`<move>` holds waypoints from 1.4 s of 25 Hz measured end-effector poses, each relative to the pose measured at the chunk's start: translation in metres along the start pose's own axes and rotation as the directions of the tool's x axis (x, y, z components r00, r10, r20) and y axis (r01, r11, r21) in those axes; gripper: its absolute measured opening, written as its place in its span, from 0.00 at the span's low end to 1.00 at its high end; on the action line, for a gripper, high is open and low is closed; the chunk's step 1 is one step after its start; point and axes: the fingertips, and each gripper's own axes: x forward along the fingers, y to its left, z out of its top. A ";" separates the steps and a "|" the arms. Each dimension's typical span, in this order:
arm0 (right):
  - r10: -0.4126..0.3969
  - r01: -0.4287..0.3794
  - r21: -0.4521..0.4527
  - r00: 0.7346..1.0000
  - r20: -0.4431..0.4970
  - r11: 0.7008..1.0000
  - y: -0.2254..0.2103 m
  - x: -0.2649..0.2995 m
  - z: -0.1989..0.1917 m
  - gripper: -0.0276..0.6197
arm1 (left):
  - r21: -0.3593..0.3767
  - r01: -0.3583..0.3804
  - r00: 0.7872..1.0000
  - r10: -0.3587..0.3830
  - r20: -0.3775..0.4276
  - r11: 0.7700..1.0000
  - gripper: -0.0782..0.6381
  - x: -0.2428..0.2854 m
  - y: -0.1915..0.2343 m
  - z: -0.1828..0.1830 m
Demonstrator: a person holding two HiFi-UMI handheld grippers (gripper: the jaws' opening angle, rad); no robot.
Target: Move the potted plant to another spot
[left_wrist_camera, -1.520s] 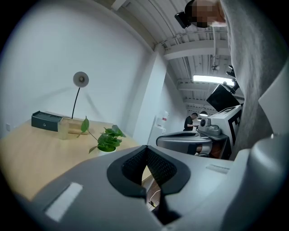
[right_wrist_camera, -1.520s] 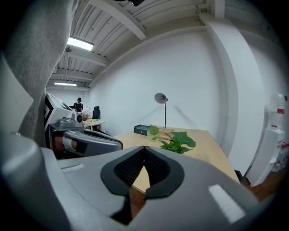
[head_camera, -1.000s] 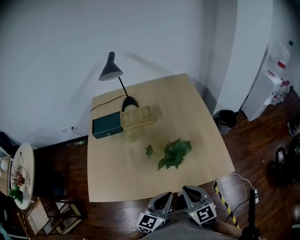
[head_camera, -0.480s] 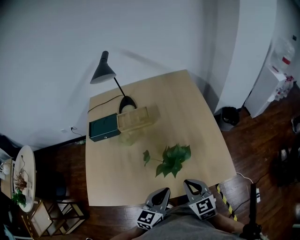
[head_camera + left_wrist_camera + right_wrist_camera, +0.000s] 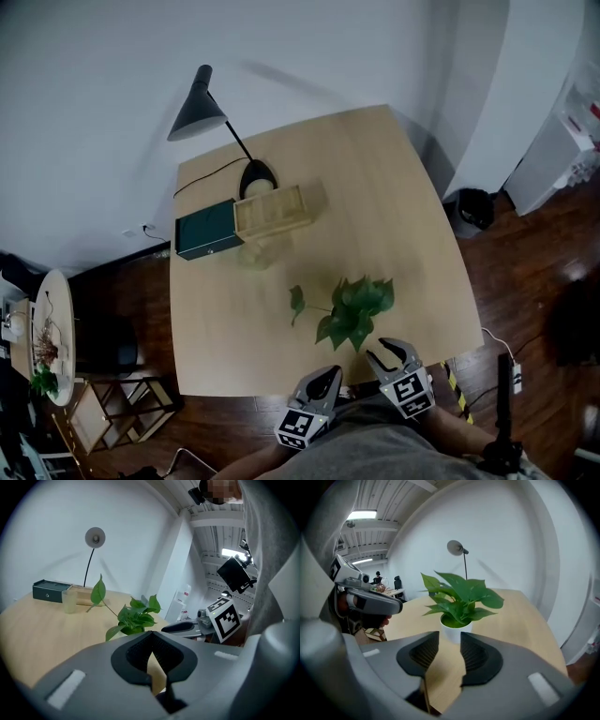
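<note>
A potted plant (image 5: 352, 309) with broad green leaves stands in a small white pot (image 5: 456, 631) near the front edge of the light wooden table (image 5: 403, 216). My right gripper (image 5: 391, 351) hovers at that edge just in front of the plant; its jaws are opening and nothing lies between them. In the right gripper view (image 5: 450, 653) the pot sits straight ahead, beyond the fingertips. My left gripper (image 5: 323, 379) is shut and empty, to the left of the right one; in the left gripper view (image 5: 151, 641) the plant (image 5: 133, 618) lies ahead.
At the table's back left stand a black desk lamp (image 5: 202, 112), a dark green box (image 5: 208, 228), a shallow wooden tray (image 5: 273, 211) and a pale cup (image 5: 256, 255). A round side table (image 5: 47, 337) is on the floor at left; a white cabinet (image 5: 562, 141) at right.
Both grippers have come forward and down toward the table's front edge. The right gripper's jaws have parted. The plant has not moved.
</note>
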 end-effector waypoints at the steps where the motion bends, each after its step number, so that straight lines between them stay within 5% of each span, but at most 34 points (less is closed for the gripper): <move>1: 0.017 -0.017 -0.006 1.000 -0.013 1.000 -0.001 0.010 -0.005 0.33 | 0.000 -0.009 1.000 0.009 -0.008 1.000 0.11 0.001 0.004 -0.001; 8: 0.047 -0.054 -0.136 0.997 -0.053 0.989 -0.014 0.068 -0.016 0.74 | -0.005 -0.066 0.996 0.066 -0.061 0.998 0.11 0.001 0.022 -0.009; 12: 0.100 -0.108 -0.199 0.994 -0.049 0.974 -0.012 0.091 -0.012 0.82 | -0.018 -0.103 0.992 0.101 -0.081 0.995 0.11 -0.001 0.030 -0.013; 27: 0.191 -0.194 -0.228 0.981 -0.038 0.954 -0.012 0.123 -0.001 0.85 | -0.010 -0.286 0.953 0.284 -0.105 0.958 0.11 0.027 0.083 -0.040; 35: 0.237 -0.239 -0.241 0.971 -0.039 0.940 -0.007 0.124 0.001 0.84 | 0.076 -0.246 0.956 0.255 -0.143 0.966 0.28 0.070 0.098 -0.049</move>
